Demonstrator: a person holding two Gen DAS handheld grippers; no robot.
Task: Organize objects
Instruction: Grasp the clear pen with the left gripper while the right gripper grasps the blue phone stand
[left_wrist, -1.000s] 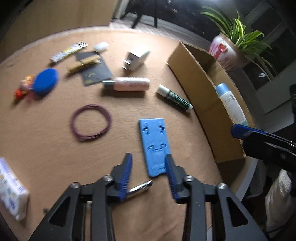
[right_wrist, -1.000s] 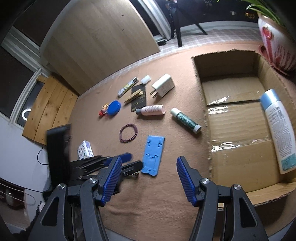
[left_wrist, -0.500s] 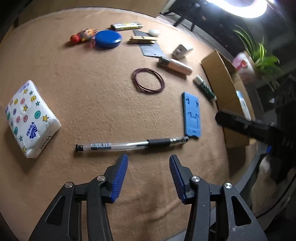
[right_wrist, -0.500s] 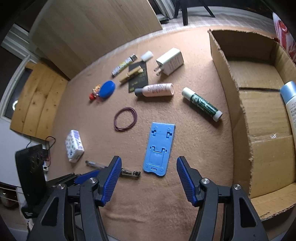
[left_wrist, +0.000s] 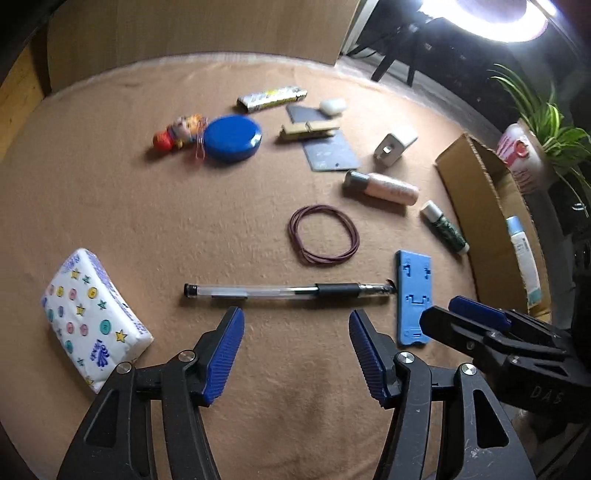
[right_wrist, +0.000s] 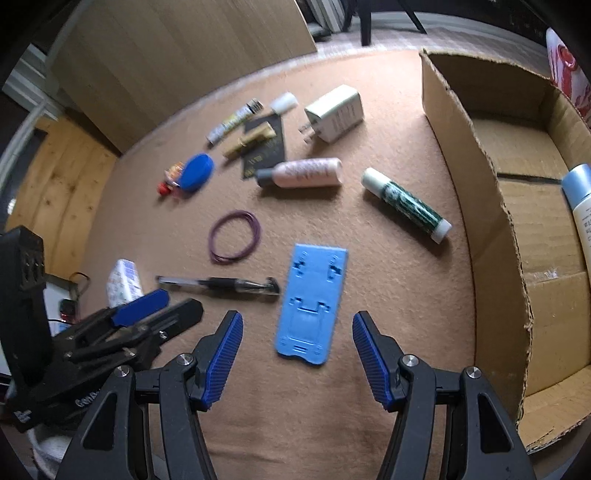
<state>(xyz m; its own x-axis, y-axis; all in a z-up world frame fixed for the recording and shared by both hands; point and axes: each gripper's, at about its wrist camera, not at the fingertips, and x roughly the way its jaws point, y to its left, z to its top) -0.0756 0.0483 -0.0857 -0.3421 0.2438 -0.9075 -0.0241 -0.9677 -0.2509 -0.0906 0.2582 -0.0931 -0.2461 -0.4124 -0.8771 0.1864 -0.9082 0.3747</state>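
The left claw (left_wrist: 295, 343) has just been opening and stands apart, empty, above the gel pen (left_wrist: 288, 290) lying on the tabletop (left_wrist: 184, 206); the right claw (right_wrist: 297, 350) hangs apart over the blue phone stand (right_wrist: 312, 302); next, each likely descends, clamps, carries to the cardboard box (right_wrist: 517, 221).

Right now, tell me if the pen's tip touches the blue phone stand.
Cannot tell. In the left wrist view the pen tip seems to meet the blue phone stand edge; the right wrist view is too blurred there to show contact or a gap.

"DAS" on right claw (left_wrist: 476, 314)
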